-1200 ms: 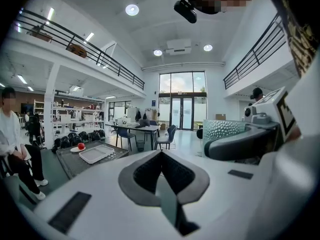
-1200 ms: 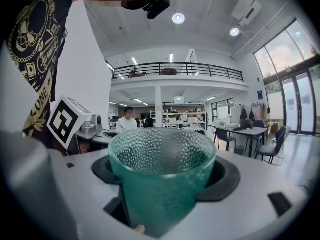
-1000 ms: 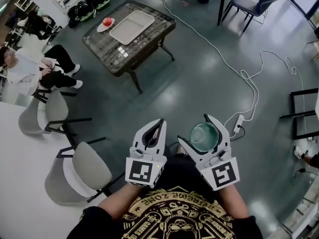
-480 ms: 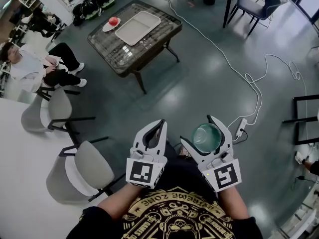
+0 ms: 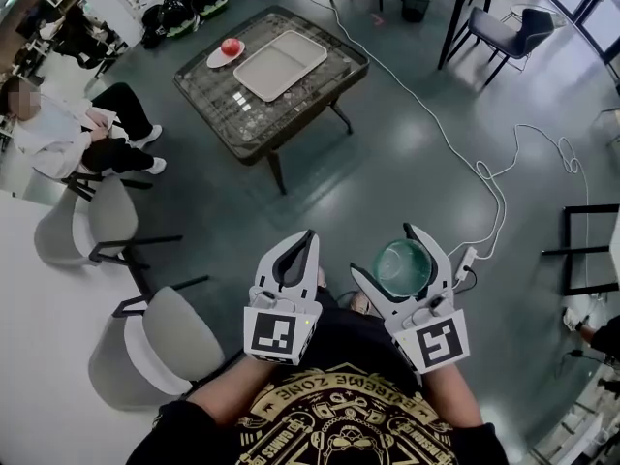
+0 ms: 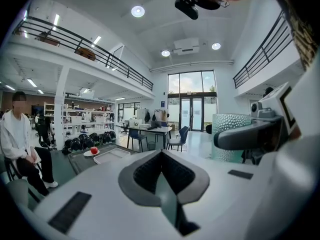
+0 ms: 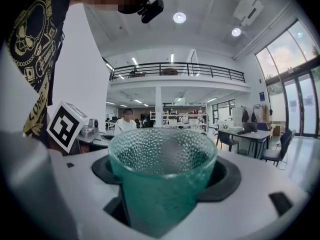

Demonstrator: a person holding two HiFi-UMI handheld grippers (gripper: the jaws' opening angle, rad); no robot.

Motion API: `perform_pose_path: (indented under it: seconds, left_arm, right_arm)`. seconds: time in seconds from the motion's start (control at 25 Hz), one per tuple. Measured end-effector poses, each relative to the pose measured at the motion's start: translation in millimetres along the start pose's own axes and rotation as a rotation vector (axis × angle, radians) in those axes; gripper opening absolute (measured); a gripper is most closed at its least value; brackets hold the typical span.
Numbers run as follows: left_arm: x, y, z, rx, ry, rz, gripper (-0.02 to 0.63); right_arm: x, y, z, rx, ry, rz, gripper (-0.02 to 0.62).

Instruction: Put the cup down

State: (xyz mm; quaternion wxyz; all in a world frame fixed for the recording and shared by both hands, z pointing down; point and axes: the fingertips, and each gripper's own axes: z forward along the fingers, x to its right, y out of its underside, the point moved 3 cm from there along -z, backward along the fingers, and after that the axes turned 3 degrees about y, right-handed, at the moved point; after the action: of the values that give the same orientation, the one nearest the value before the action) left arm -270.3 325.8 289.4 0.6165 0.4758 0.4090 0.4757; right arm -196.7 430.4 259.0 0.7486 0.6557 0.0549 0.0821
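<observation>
- Teal dimpled glass forms the cup (image 7: 162, 179), which is held upright, mouth up and long axis vertical, between the wide-set pads of the right claw (image 5: 381, 250), above the grey floor (image 5: 387, 163).
- Its base is hidden inside the claw.
- The left claw (image 5: 310, 236) is closed on nothing.
- The dark table (image 5: 232, 105) stands well apart.

Held level side by side, left claw (image 5: 310, 236) closed empty, right claw (image 5: 384, 250) clamping the cup (image 7: 162, 179).
</observation>
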Motion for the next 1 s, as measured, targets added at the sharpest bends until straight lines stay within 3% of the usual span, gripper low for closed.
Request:
perform_pose_path:
  seconds: [0.2, 0.64, 1.0]
  left_arm:
    - [-36.2, -10.0, 8.7, 0.038, 0.003, -0.004, 0.002]
    - [-97.1, -18.4, 31.7, 0.058, 0.034, -0.006, 0.002]
    - [-126.2, -25.6, 32.4, 0.073, 0.028, 0.000, 0.002]
  right_arm:
    - [0.2, -13.3, 37.9, -0.004, 0.039, -0.057, 0.394]
    - [0.7, -29.0, 98.3, -0.016, 0.083, -0.080, 0.394]
    - [-2.1, -46.2, 128.5, -0.009, 0.093, -0.110, 0.394]
